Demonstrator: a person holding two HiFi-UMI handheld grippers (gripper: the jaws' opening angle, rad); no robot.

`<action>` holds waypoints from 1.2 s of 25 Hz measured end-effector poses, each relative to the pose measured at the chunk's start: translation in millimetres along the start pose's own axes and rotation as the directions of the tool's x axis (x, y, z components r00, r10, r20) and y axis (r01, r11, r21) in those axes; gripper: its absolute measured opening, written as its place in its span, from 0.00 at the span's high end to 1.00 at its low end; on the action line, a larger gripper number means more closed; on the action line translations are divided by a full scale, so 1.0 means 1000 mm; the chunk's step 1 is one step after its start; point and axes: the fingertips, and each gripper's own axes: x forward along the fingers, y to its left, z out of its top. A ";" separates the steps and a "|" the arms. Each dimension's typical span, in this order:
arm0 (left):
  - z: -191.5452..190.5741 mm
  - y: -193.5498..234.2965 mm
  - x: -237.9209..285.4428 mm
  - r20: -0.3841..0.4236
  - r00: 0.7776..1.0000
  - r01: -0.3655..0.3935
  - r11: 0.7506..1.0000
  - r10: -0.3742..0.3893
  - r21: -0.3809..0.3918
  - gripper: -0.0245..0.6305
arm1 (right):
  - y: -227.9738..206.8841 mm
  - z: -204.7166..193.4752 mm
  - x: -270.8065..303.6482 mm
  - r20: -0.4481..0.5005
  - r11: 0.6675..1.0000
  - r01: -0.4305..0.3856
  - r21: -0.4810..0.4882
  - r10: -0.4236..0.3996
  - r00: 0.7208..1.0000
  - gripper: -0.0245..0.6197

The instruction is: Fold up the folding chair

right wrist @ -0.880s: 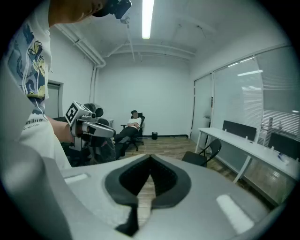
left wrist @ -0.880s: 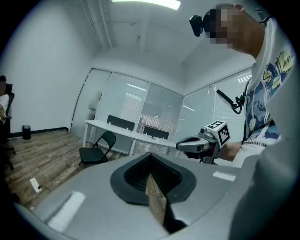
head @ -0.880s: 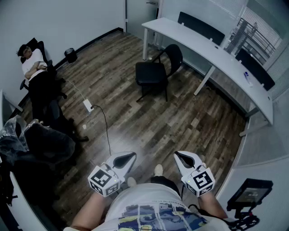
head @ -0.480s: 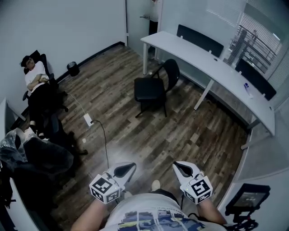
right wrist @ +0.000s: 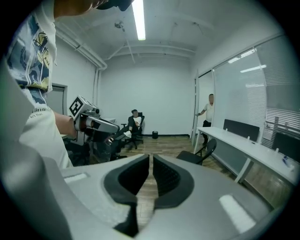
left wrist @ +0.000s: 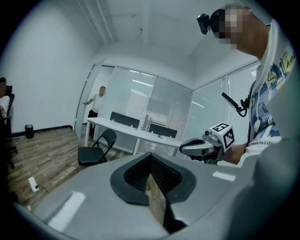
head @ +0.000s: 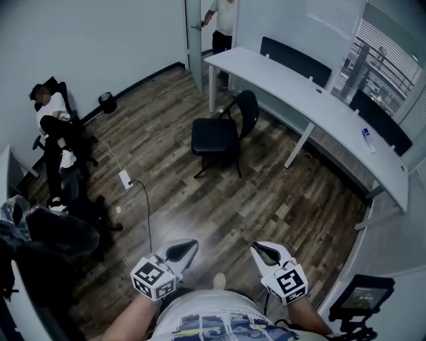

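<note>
The black folding chair (head: pixel 223 130) stands unfolded on the wood floor, just in front of the long white desk (head: pixel 313 93), far ahead of both grippers. It also shows small in the left gripper view (left wrist: pixel 96 150) and the right gripper view (right wrist: pixel 200 153). My left gripper (head: pixel 186 246) is held low near my body, jaws shut with nothing in them (left wrist: pixel 151 161). My right gripper (head: pixel 257 248) hangs beside it, its jaws all but together and empty (right wrist: pixel 151 158). Neither touches the chair.
A person sits in an office chair (head: pixel 53 126) by the left wall, and another stands at the doorway (head: pixel 223 20). A power strip with its cable (head: pixel 124 178) lies on the floor. A covered office chair (head: pixel 46 233) stands at the near left, a screen on a stand (head: pixel 363 300) at the lower right.
The head view has swung a little, so the chair sits slightly further left, and the person at the doorway has come into view. The seated person has shifted their legs. Both grippers keep their places.
</note>
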 end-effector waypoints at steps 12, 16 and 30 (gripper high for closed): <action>0.015 0.004 0.049 -0.001 0.998 -0.057 0.998 0.057 0.017 0.93 | -0.061 -0.017 -0.008 0.011 0.999 0.027 0.046 -0.028 1.000 0.93; 0.016 0.012 0.059 -0.007 0.998 -0.062 0.998 0.062 0.006 0.91 | -0.071 -0.015 -0.005 0.009 0.998 0.040 0.053 -0.041 0.999 0.91; 0.048 0.078 0.137 0.005 0.998 0.055 0.998 -0.055 -0.013 0.86 | -0.133 0.012 0.046 -0.041 0.987 0.142 0.080 -0.140 0.989 0.88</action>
